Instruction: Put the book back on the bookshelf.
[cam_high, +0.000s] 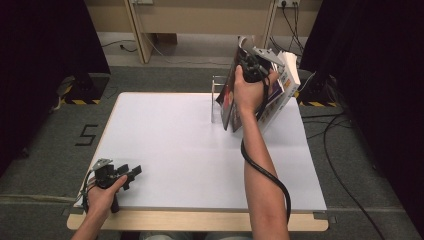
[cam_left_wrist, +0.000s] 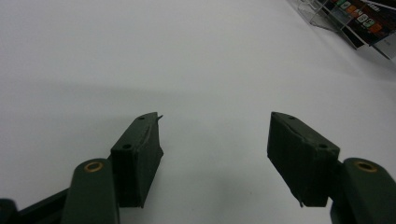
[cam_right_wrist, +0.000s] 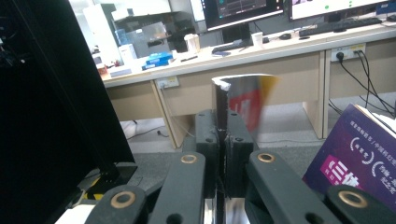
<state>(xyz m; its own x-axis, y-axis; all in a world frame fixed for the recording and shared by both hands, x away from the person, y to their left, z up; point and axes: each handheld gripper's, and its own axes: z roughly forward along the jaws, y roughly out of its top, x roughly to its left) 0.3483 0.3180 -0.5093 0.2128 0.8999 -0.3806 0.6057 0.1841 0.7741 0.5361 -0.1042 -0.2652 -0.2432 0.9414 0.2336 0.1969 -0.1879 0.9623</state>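
Two claws: right claw (cam_high: 248, 59), clamped on a thin book (cam_right_wrist: 243, 100) at one o'clock, is mid-lift; next, draw it clear of the rack (cam_high: 217, 97). Left claw (cam_left_wrist: 215, 149) rests wide open, empty, on the counter (cam_high: 175, 150).

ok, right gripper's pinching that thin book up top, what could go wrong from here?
1. The right gripper holds only the thin book's top edge; it could slip or tear.
2. The other books lean beside it and could topple as it moves.
3. The left gripper rests open, far off, so nothing steadies the rack.

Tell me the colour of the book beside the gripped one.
Purple, with white and pink lettering; clearest in the right gripper view.
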